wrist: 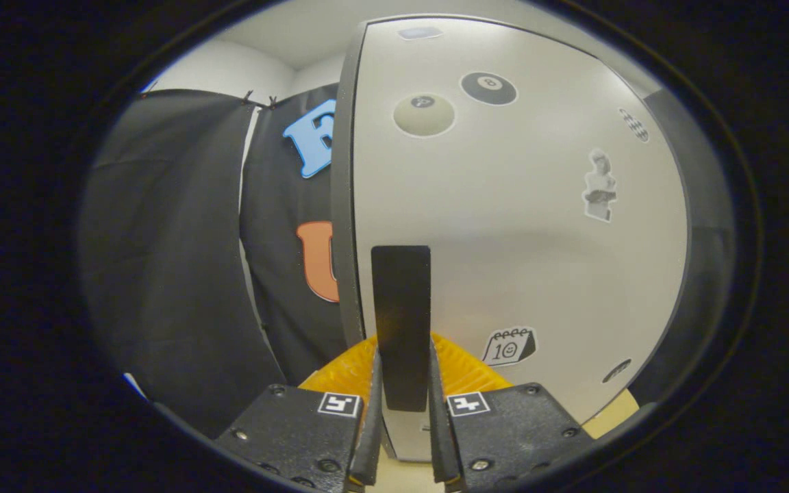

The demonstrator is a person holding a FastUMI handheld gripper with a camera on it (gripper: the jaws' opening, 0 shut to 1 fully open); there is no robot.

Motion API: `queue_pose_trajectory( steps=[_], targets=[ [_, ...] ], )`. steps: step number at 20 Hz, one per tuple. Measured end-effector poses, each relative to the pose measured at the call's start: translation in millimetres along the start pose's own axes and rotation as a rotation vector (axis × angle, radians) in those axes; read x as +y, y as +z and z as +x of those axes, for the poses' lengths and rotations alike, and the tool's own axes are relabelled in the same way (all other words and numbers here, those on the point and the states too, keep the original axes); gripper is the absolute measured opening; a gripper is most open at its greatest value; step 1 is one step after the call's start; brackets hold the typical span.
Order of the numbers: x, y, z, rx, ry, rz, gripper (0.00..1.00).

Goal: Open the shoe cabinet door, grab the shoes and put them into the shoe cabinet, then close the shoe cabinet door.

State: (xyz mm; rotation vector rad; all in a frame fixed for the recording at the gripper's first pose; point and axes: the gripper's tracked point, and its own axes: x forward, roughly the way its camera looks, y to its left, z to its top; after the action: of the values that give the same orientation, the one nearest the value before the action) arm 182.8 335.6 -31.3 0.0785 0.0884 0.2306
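Your gripper [403, 383] was closed down on the handle [401, 322], a dark upright bar on the door [518, 260]. Both fingers [371, 418] pressed against the bar's lower end, one on each side, leaving only the bar's own width between them. The rest of the handle rose straight up beyond the fingertips.

You had the door right in front of you. It was pale and smooth, with a dark edge [342, 205] running down the side next to the booth's wall [175, 239]. The handle sat close to that edge. Several stickers were scattered over the panel: a pale ball [424, 114] and a black ball [488, 88] side by side near the top, a small bust [600, 186] farther out toward the other side, a calendar [509, 346] low down just beside the handle, and a checkered patch [633, 124] near the far rim. Two more small marks sat at the top and bottom of the panel, too blurred to make out.

Behind your fingers, at the foot of the door, you could see something ribbed and orange [350, 373] on both sides of the handle. What it was could not be told. From this angle you could not tell whether the door stood ajar or flush with the cabinet.
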Motion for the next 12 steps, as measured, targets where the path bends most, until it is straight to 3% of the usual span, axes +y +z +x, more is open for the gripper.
queue_pose_trajectory(
  steps=[4, 12],
  targets=[
    [1.5, -1.4, -11.5, 0.001, 0.028, -0.028, 0.28],
    [3.0, -5.4, -73.4, 0.029, 0.13, -0.03, 0.28]
  ],
)
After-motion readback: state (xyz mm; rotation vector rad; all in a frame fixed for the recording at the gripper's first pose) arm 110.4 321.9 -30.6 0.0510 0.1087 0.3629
